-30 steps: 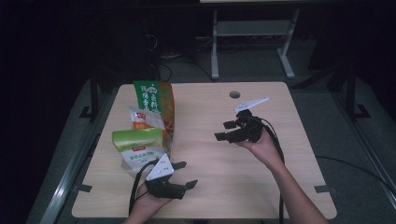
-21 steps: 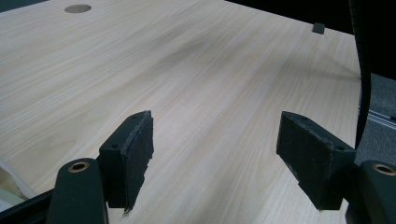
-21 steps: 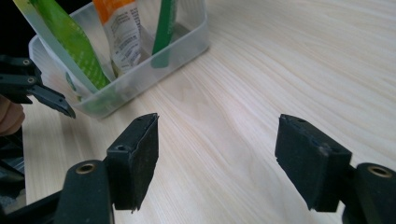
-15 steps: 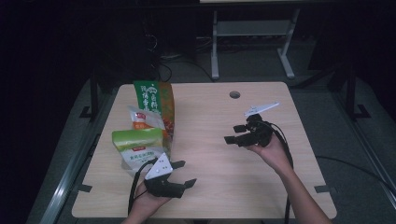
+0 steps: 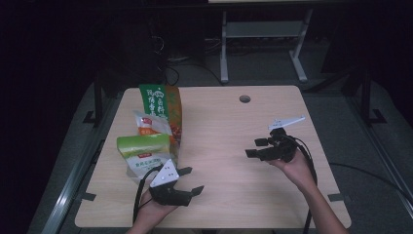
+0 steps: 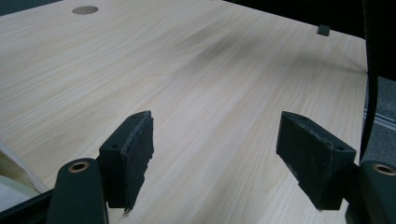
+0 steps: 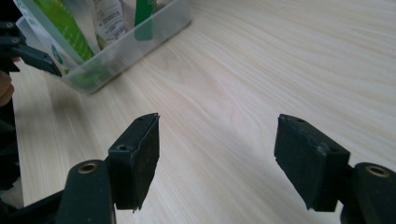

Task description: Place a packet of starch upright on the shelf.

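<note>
Since the earlier pictures the right gripper (image 5: 254, 147) has drawn back from the far middle of the table toward the person's side and sunk lower, so it now hangs over the right half of the pale wood-grain tabletop (image 5: 229, 131), its black jaws pointing left toward the packets. Its jaws are spread wide with bare wood between them, as its own view shows. The left gripper (image 5: 192, 180) has kept its place near the front edge, its grey three-cornered plate on top; its jaws are likewise parted and hold nothing, aimed across the open middle of the table. The clear plastic bin of snack packets (image 7: 116, 51) stands where it stood before, on the left part of the table, just beyond the left gripper and well apart from the right one. In it a tall green and orange bag (image 5: 160, 105) stands upright at the back, with a light green pouch (image 5: 143, 146) in front. A round cable hole (image 5: 245, 99) sits near the table's far edge. The room around is dark: a grey floor (image 5: 341, 83), a pale metal frame with a shelf (image 5: 263, 34) behind the table, and cables on the floor near it.
</note>
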Action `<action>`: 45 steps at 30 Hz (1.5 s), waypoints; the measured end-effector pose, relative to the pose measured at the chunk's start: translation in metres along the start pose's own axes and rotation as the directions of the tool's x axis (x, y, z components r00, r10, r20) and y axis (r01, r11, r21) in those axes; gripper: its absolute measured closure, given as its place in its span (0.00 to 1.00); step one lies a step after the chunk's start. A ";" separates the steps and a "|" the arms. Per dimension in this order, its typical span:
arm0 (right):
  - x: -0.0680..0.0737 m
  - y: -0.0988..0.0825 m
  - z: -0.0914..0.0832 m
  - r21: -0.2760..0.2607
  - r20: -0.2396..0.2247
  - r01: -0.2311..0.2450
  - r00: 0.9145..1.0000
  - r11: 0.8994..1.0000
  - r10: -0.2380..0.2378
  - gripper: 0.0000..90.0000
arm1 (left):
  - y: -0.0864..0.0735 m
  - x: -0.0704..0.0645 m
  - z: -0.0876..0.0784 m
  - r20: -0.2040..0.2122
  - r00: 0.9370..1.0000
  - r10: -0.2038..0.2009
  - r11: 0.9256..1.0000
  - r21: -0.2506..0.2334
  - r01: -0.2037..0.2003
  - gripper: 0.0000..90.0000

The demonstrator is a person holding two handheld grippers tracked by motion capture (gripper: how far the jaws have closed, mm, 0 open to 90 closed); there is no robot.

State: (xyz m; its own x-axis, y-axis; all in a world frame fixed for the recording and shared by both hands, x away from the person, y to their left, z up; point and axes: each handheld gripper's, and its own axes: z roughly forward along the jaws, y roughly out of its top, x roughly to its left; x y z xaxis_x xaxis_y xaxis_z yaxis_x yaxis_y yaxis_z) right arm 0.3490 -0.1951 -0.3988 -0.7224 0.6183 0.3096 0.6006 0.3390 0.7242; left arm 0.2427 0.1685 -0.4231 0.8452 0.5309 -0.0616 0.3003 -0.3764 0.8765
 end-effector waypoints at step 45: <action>0.005 -0.086 -0.027 -0.032 0.041 -0.062 0.997 0.998 0.063 0.33 | -0.003 -0.002 0.003 0.015 1.000 0.009 1.000 0.015 -0.009 0.30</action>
State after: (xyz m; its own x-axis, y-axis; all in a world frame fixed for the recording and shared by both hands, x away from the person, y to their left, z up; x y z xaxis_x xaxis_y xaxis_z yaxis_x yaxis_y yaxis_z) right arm 0.2847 -0.2404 -0.4434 -0.6684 0.6672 0.3289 0.6328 0.2777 0.7228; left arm 0.2415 0.1662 -0.4267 0.8544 0.5161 -0.0606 0.2990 -0.3930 0.8696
